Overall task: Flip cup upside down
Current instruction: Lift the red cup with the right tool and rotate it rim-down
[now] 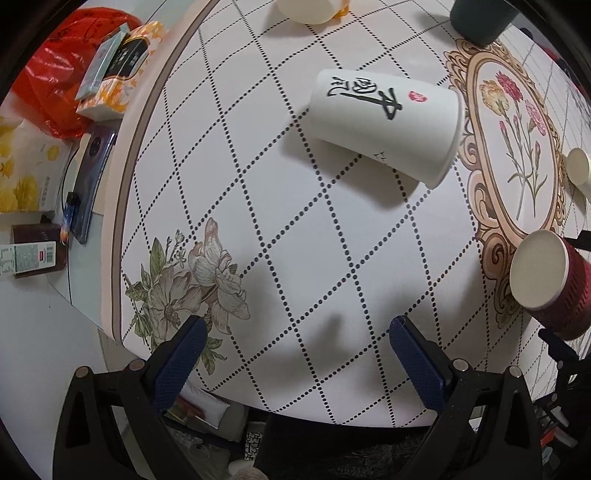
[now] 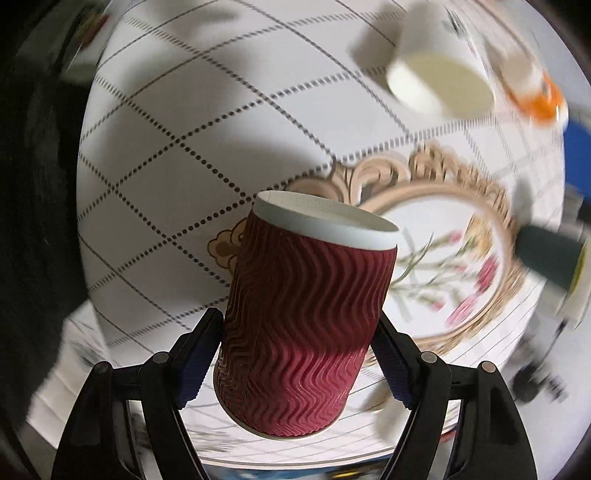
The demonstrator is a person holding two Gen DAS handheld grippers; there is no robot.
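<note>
My right gripper (image 2: 297, 350) is shut on a dark red ribbed paper cup (image 2: 306, 317), held above the table, its flat white base end pointing away from the camera. The same red cup (image 1: 546, 277) shows at the right edge of the left wrist view, above the table. My left gripper (image 1: 295, 354) is open and empty over the near part of the table. A white paper cup with black characters (image 1: 384, 122) stands upside down on the table, beyond the left gripper.
The round table (image 1: 295, 258) has a dotted diamond pattern, flower prints and an ornate oval frame (image 1: 517, 147). A dark green cup (image 1: 480, 18), another white cup (image 1: 310, 9) and a small cup (image 1: 578, 166) stand farther off. Boxes, a phone and a red bag lie beyond the left edge.
</note>
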